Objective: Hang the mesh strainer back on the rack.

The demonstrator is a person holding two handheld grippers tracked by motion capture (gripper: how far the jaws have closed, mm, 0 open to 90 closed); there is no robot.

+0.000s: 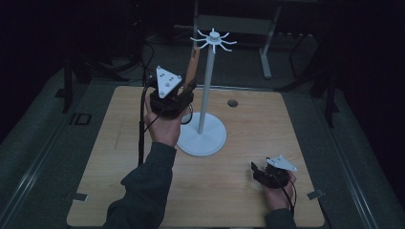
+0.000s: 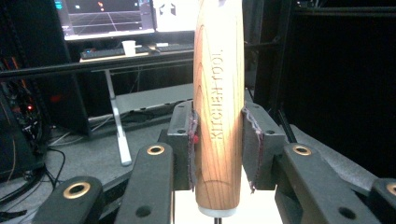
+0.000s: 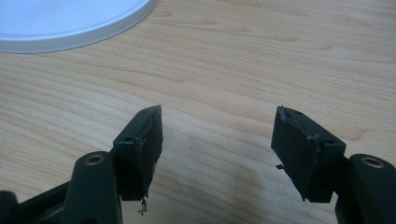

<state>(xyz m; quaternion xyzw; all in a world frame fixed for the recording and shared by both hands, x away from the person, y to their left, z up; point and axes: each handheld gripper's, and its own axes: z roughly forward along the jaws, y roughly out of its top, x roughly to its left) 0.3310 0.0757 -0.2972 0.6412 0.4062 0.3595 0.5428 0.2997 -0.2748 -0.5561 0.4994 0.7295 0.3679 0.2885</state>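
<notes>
Between the two padded jaws of the left tool (image 2: 218, 140), a wooden handle (image 2: 218, 107) stands upright and clamped, its grain running lengthwise and the words KITCHEN TOOL stamped along it; a pale cap rims its lower end. From the high view this handle (image 1: 191, 64) is held raised above the tabletop (image 1: 119, 157), just beside the white stand (image 1: 205, 95), whose slim pole rises from a round flat base to a crown of short curved hooks. A grey three-cornered plate sits on top of the left tool (image 1: 189, 90). The right tool (image 1: 256, 168) rests low near the front right of the tabletop, its jaws apart with nothing between them, the dark pads (image 3: 148, 135) frayed at the edges. Light wood with a fine wavy grain makes up the tabletop, which has rounded corners and a small round hole (image 1: 232, 102) toward the back. Beyond it the room is dim, with a lit monitor (image 2: 107, 16) and a paper cup (image 2: 129, 46) on a desk behind.
</notes>
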